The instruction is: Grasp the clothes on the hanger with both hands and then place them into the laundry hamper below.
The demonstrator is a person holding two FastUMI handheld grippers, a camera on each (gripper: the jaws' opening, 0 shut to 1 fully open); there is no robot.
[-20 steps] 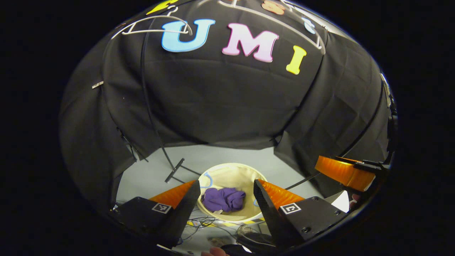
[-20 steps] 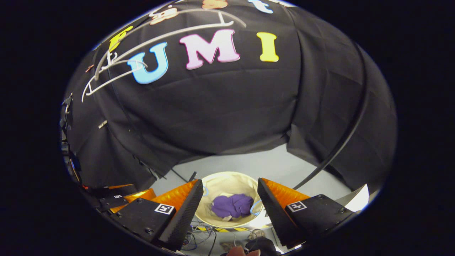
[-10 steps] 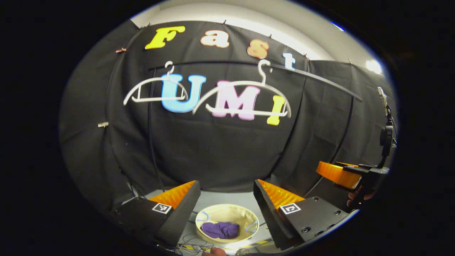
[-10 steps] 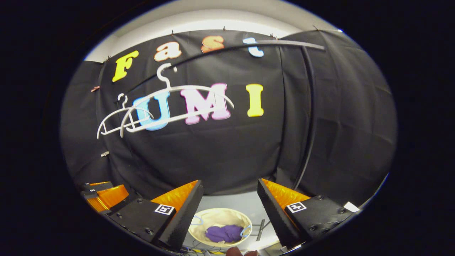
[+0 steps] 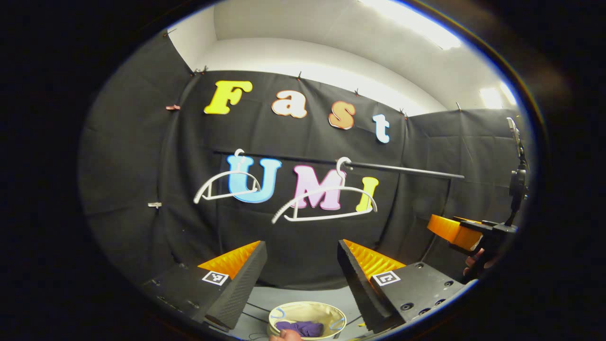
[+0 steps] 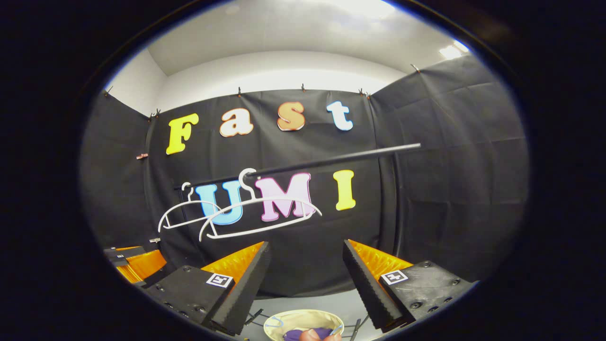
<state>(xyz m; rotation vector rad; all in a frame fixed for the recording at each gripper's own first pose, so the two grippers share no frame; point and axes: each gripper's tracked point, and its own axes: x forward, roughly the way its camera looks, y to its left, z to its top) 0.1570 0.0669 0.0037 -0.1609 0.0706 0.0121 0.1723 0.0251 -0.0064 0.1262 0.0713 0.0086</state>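
Partly cut off at the bottom edge of the left gripper view, the laundry hamper [image 5: 307,318] shows its cream rim and the purple clothes [image 5: 303,327] lying inside; in the right gripper view the hamper [image 6: 303,321] is cropped lower and only a sliver of the purple clothes [image 6: 296,335] shows, with a fingertip overlapping it. Both hand-held grippers point nearly level toward the booth wall; the left hand-held gripper [image 5: 302,274] has its jaws spread wide and nothing between them; the right hand-held gripper [image 6: 307,277] is likewise wide and empty. In the left gripper view the right hand-held gripper [image 5: 457,233] appears at the far right with a hand [image 5: 478,263] on its grip, its jaw state unclear there. Two bare white hangers [image 5: 326,201] hang on the black rail [image 5: 402,169], the second hanger [image 5: 227,184] further left. Compared with one second ago, both cameras have tilted upward; the hamper has dropped from centre to the bottom edge, and the ceiling [image 6: 284,42] has come into view.
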